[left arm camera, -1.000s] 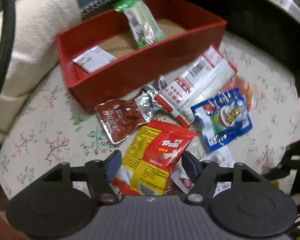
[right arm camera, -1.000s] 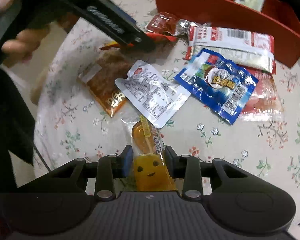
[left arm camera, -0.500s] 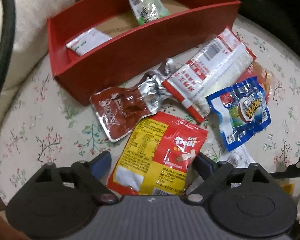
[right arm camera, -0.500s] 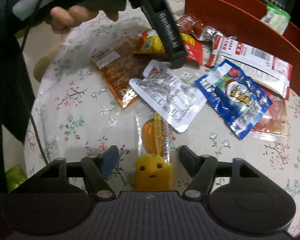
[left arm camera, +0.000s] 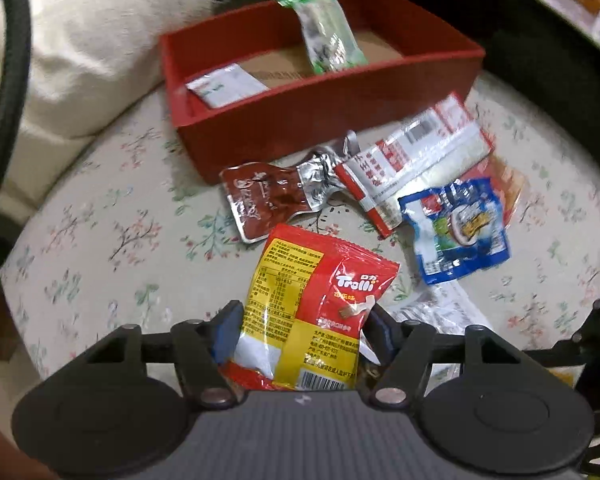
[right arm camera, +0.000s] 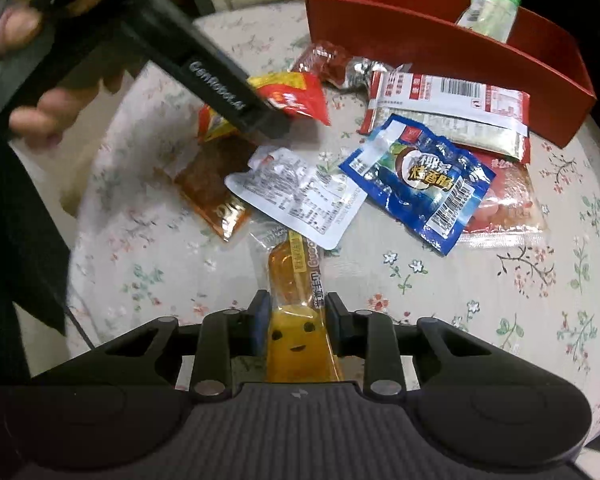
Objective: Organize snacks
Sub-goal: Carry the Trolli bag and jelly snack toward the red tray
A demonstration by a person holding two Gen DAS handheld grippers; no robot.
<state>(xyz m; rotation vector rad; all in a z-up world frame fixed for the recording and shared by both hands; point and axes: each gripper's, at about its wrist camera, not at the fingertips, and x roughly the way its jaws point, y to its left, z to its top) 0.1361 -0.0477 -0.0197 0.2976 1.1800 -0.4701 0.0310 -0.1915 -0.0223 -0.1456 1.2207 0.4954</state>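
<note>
Trolli bag [left arm camera: 312,312] pinched btwn left gripper [left arm camera: 304,328] pads

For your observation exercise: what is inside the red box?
In the red box a green packet leans upright near the middle and a white packet lies at the left end, on a brown cardboard floor. The front wall hides the floor's near strip.
</note>
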